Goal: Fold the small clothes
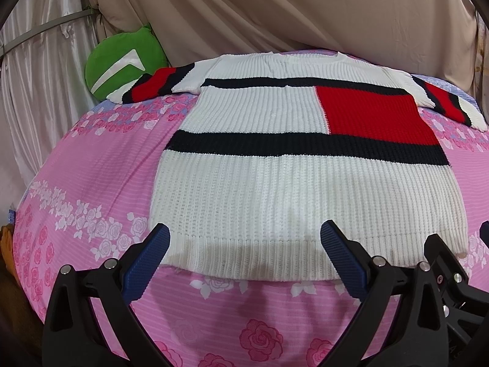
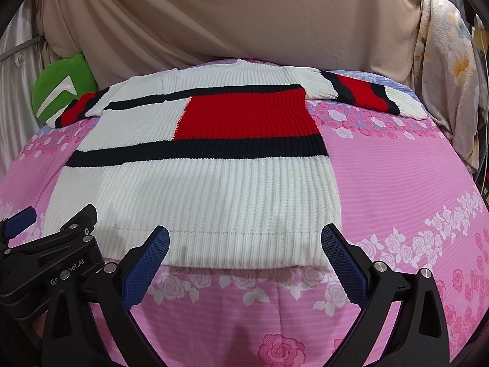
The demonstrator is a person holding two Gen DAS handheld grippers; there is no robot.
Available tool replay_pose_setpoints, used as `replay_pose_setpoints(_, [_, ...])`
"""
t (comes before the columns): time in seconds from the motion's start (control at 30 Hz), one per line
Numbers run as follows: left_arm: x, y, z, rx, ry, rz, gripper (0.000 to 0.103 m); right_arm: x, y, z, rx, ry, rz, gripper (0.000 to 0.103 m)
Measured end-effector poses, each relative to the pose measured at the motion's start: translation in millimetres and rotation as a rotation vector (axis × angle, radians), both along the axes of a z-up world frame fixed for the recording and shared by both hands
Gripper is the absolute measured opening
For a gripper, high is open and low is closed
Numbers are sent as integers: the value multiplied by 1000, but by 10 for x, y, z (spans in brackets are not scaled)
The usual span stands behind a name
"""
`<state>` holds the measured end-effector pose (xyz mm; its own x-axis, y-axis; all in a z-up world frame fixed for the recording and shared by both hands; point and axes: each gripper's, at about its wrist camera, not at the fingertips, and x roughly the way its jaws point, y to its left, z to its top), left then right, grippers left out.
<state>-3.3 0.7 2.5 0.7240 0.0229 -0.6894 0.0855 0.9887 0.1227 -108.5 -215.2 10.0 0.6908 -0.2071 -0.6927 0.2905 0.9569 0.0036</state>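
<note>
A: Where is the sweater (image 1: pixel 275 183)?

B: It lies flat on the pink bed (image 1: pixel 91 168), filling the middle of both views. Its sleeves reach to the upper left and upper right. A green pillow (image 1: pixel 122 64) sits at the upper left.

A: And the grippers?

B: The left gripper (image 1: pixel 244 257) and the right gripper (image 2: pixel 244 257) are at the bottom of their views. Both are spread wide and hold nothing. The white hem sits just between their tips.

A: How do we do this part well?

B: I think each one should pinch a hem corner. Grab both layers, then lift evenly so the knit does not bunch or slide.
</note>
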Motion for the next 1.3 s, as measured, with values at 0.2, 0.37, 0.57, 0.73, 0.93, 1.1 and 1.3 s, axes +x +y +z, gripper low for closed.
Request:
replay_pose_setpoints(0.2, [9,-5,6,2,0,0,96,1,-3,-1,-1,0,1,98])
replay_pose_setpoints(0.37, [8,-9,6,4,-2,0,96,1,-4,-2,-1,0,0,98])
replay_pose_setpoints(0.57, [19,-19,8,6,-3,-1,96,5,-7,-4,0,0,0,98])
replay_pose_setpoints(0.73, [35,-37,5,9,-2,0,96,6,-6,-10,-1,1,0,98])
replay_pose_setpoints(0.93, [64,-65,-14,11,2,0,96,25,-17,-7,1,5,-1,98])
replay_pose_setpoints(1.1, [93,-82,-2,-16,7,-24,97,46,-87,21,27,-15,18,98])
replay_pose_setpoints(1.3, [371,31,109,-70,20,-101,97,242,-1073,229,120,-106,-59,98])
